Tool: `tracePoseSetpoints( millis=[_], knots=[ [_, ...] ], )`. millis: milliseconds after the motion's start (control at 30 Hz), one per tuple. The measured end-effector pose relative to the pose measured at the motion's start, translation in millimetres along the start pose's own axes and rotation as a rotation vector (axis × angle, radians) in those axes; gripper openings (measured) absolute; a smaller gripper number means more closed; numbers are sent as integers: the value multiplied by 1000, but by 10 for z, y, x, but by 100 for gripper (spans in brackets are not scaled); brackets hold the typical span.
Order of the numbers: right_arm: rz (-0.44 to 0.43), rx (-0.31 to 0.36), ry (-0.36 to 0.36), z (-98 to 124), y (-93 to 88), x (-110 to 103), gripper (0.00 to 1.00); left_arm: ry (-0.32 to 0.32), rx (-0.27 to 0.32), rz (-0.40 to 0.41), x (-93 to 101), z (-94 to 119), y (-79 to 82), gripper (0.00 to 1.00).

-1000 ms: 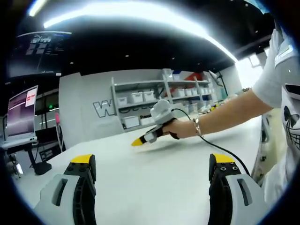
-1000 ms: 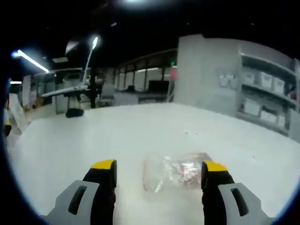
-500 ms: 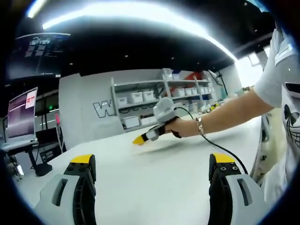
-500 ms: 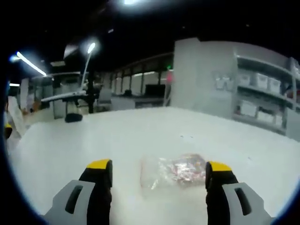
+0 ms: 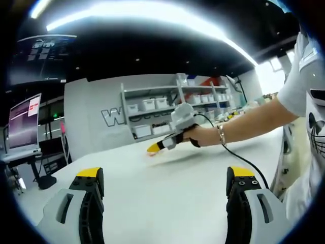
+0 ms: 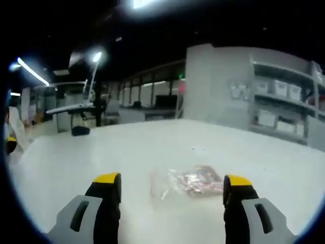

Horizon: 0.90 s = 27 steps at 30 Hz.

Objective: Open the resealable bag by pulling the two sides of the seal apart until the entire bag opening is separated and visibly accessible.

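A clear resealable bag [image 6: 185, 182] with pinkish contents lies flat on the white table [image 6: 152, 147]. It sits just ahead of my right gripper [image 6: 171, 184], between the lines of the two yellow-tipped fingers, and nothing touches it. That gripper is open. In the left gripper view my left gripper [image 5: 164, 176] is open over bare table [image 5: 167, 188], with nothing between its fingers. Farther off in that view a person's hand holds the right gripper [image 5: 155, 147] low over the table, its yellow tip pointing left.
Grey shelving with white bins [image 5: 167, 109] stands beyond the table's far edge. A monitor [image 5: 23, 122] is at the far left. A black cable [image 5: 244, 162] trails from the held gripper. The person's arm and white shirt [image 5: 310, 101] fill the right side.
The right gripper has crept forward and slightly right, away from the left gripper's camera. The bag lies a little nearer the right gripper's tips. My left gripper has stayed still.
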State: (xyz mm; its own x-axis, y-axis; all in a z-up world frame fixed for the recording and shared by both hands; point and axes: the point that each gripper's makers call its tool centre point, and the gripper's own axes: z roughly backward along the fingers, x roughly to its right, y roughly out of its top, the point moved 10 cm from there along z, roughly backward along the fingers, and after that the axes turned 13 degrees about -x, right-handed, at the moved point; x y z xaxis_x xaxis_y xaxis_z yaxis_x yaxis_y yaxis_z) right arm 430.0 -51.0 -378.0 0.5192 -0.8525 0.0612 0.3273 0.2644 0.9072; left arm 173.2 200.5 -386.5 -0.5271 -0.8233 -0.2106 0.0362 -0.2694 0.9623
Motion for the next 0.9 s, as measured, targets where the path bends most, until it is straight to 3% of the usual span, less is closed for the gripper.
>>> tracePoseSetpoints(
  millis=[900],
  knots=[
    [-31,20,-16,312,-142,46,88,2,-11,-8,79,39,18,99]
  ],
)
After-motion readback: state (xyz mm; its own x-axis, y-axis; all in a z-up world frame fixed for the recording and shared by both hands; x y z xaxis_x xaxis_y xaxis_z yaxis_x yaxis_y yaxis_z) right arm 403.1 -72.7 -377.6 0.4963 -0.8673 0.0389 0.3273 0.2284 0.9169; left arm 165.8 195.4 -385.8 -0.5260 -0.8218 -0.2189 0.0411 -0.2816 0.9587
